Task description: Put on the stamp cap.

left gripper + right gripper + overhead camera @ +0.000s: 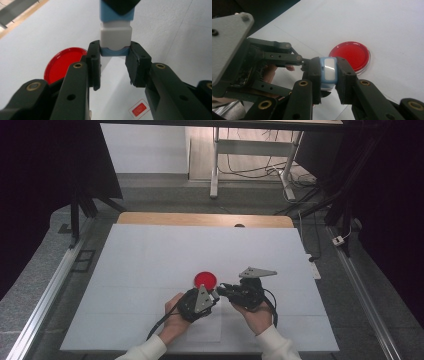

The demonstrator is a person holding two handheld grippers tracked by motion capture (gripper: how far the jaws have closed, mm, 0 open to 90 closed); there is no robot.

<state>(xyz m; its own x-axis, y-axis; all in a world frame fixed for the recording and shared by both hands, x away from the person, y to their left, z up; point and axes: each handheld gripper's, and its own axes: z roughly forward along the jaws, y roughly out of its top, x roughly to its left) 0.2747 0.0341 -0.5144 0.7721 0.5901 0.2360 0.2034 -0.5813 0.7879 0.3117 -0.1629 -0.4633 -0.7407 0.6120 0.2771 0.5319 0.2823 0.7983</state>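
- Clearly, both grippers meet over the near half of the white-covered desk (150, 250), just inside its near edge and about midway between its left and right edges.
- Between them sits a small blue-and-white plastic block (115, 35), a blue body with a white rectangular section, held off the desk surface.
- Left gripper (113, 62): its black jaws are clamped on the block's near blue end, one pad on each side.
- Right gripper (328, 75): its black jaws are clamped on the same block from the other end, pads pressing its two blue sides, the white face turned up towards the camera.
- In the high view, the left gripper (212, 296) and right gripper (221, 290) point at each other, each held in a hand with a white sleeve.
- A round red shallow dish with a clear rim (205, 280) lies flat on the desk just beyond the grippers, apart from the block.
- A small red-and-white label (139, 109) lies on the desk below the left gripper.
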